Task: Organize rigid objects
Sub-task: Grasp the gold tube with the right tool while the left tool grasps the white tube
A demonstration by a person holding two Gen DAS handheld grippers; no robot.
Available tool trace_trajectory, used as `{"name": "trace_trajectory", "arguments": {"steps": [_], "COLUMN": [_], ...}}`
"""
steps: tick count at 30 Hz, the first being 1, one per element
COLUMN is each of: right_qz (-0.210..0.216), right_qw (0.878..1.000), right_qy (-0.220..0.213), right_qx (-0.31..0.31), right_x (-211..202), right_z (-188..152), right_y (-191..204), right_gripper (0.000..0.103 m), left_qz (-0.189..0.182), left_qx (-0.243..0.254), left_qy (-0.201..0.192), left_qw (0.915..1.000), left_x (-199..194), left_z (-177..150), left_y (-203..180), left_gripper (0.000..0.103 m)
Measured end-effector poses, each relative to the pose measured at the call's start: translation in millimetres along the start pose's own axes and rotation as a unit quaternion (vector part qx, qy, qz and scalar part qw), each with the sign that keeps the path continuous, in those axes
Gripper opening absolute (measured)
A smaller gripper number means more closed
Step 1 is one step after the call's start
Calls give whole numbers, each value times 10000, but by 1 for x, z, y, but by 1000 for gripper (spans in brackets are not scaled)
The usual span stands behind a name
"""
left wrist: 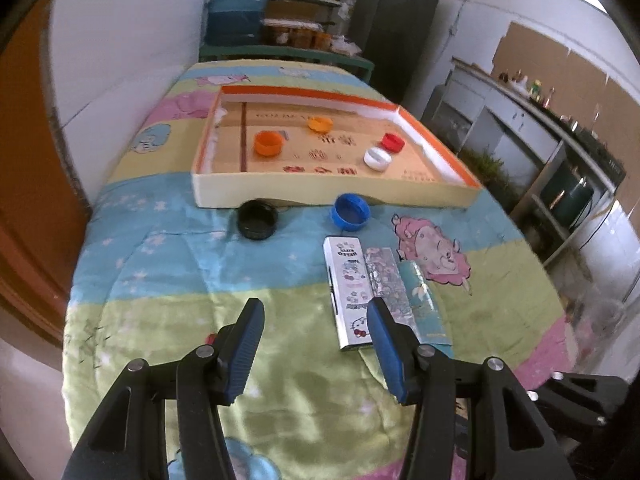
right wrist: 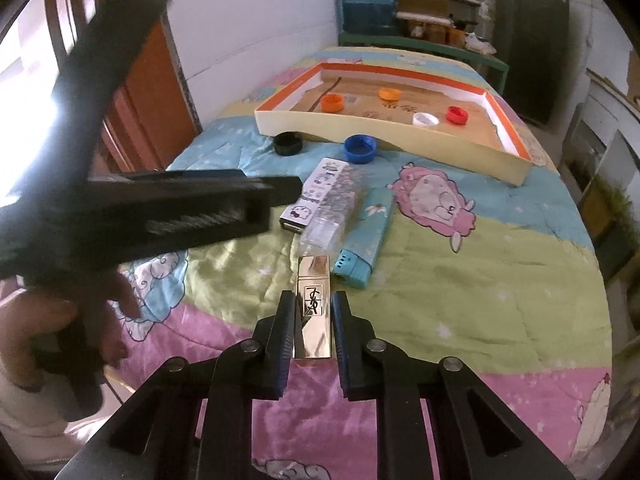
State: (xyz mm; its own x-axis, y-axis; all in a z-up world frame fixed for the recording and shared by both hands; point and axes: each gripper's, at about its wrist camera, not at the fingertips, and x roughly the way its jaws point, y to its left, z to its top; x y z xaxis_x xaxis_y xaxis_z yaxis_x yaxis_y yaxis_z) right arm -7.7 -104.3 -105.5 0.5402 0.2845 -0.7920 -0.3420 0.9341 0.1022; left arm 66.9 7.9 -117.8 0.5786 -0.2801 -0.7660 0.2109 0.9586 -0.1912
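left tool [right wrist: 224,208] blurred, shelf jars [left wrist: 304,36] indistinct

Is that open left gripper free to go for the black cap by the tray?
Probably yes. The left gripper is open and empty, and only bare blanket lies between it and the black cap, which sits outside the tray.

The bed cover [left wrist: 160,248] shows blue, green and pink bands with cartoon sheep. The cream tray [left wrist: 320,196] has an orange rim, holding orange [left wrist: 269,143], red [left wrist: 393,142] and white [left wrist: 377,158] caps. A gold case [right wrist: 313,308] shines.
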Motion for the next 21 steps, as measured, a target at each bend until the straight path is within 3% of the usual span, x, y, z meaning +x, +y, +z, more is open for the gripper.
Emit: {"name": "trace_trajectory", "arguments": {"steps": [9, 13, 16, 18, 20, 21], "right_qz": [75, 117, 110, 120, 131, 132], "right_qw": [9993, 9988, 9985, 9982, 9980, 9980], "right_qy": [-158, -221, -273, -293, -304, -309], "right_qx": [326, 418, 462, 505, 531, 542], "right_x": [-12, -16, -18, -20, -21, -21], "right_z": [-5, -6, -7, -8, -8, -8], "right_y": [-25, -32, -35, -38, -39, -39], "right_gripper": [19, 19, 19, 19, 19, 19], "left_qz": [160, 595, 675, 585, 548, 426], "left_qx": [177, 485, 496, 443, 378, 323], "left_qy": [172, 151, 132, 97, 42, 27], "left_qw": [9996, 9969, 9964, 9973, 9978, 9986], "left_x": [21, 27, 29, 29, 27, 26], "left_z": [4, 3, 3, 5, 5, 6], "left_y": [-17, -32, -33, -30, -27, -24], "left_gripper": [54, 54, 54, 46, 21, 17]}}
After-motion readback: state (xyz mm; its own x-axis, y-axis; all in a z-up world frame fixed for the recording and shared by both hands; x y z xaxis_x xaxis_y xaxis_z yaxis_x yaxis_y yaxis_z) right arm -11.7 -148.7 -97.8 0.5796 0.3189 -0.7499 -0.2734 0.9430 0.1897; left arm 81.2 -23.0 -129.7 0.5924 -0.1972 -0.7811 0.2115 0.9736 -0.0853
